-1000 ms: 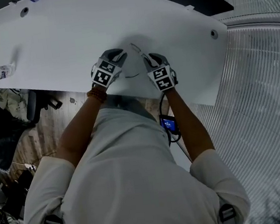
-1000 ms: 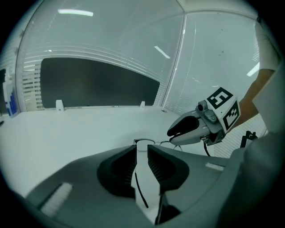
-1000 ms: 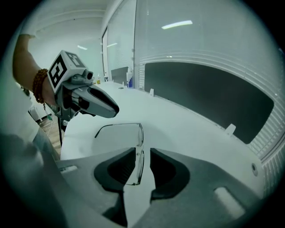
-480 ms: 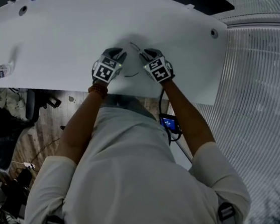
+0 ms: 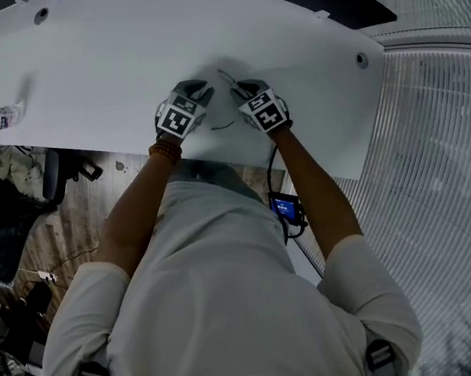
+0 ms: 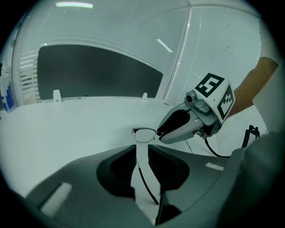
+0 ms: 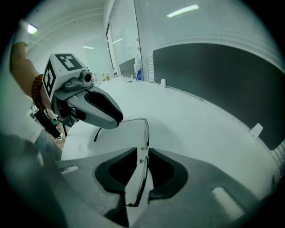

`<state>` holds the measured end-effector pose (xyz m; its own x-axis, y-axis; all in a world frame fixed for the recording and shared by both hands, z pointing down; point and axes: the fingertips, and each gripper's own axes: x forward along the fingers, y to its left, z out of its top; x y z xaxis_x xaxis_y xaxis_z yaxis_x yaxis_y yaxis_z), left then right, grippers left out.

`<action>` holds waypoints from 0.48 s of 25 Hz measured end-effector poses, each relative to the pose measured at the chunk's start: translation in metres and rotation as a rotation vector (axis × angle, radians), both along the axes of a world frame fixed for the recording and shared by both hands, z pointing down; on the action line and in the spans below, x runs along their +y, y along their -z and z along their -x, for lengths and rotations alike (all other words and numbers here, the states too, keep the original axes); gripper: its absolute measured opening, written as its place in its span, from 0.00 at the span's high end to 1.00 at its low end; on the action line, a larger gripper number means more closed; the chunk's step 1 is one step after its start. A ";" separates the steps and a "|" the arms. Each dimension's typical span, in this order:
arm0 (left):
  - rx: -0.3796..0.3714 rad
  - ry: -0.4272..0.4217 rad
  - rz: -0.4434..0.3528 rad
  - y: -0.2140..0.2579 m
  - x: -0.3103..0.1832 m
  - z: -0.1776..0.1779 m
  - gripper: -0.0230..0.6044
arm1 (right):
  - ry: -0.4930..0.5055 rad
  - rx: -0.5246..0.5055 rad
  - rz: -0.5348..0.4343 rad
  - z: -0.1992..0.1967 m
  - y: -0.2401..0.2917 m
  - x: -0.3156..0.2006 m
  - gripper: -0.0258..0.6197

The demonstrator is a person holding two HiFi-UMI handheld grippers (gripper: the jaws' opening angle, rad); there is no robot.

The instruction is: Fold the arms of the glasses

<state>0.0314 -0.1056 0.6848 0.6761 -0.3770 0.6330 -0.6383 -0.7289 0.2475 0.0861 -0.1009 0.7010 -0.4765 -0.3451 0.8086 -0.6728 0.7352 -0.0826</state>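
The white counter looks as it did a second ago, and the left tool has kept its place near the front edge. The right tool is what has changed. In the head view it has come forward and inward, so its tips now stand just beside the left tool's, with the glasses between the two.

Its jaws have just been closing a little, yet they are apart. The right gripper view shows the front of the frame running edge-on through the gap, with bare counter on either side and no pad on it. The left tool's jaws also stand a little apart, straddling one arm of the glasses that runs back towards the camera. I see no pad pressing on it. The glasses lie on the counter with that arm unfolded. I judge both tools are now placed to take hold, and no arm has been folded yet.

In the dim head view the tools cover nearly all of the glasses, and only a thin wire or two shows. In the left gripper view the right tool hides the second lens. In the right gripper view the left tool covers most of the arm beneath it, leaving its dark tip. The other arm I cannot place with certainty.
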 end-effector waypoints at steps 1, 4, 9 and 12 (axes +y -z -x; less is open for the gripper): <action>-0.001 0.000 0.000 0.000 0.000 0.000 0.83 | -0.001 0.004 -0.004 -0.001 -0.001 -0.001 0.86; -0.002 -0.004 -0.001 0.001 0.000 -0.001 0.83 | -0.004 0.013 -0.018 -0.003 0.000 -0.003 0.88; 0.010 0.006 0.001 0.003 0.000 -0.001 0.83 | -0.021 0.001 -0.029 -0.004 0.006 -0.004 0.89; 0.033 0.025 0.012 0.005 0.000 0.001 0.83 | -0.044 -0.018 -0.032 -0.003 0.012 -0.004 0.91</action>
<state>0.0306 -0.1054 0.6799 0.6871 -0.3865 0.6152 -0.6476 -0.7098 0.2773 0.0893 -0.1048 0.6892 -0.4746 -0.3920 0.7881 -0.7034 0.7072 -0.0718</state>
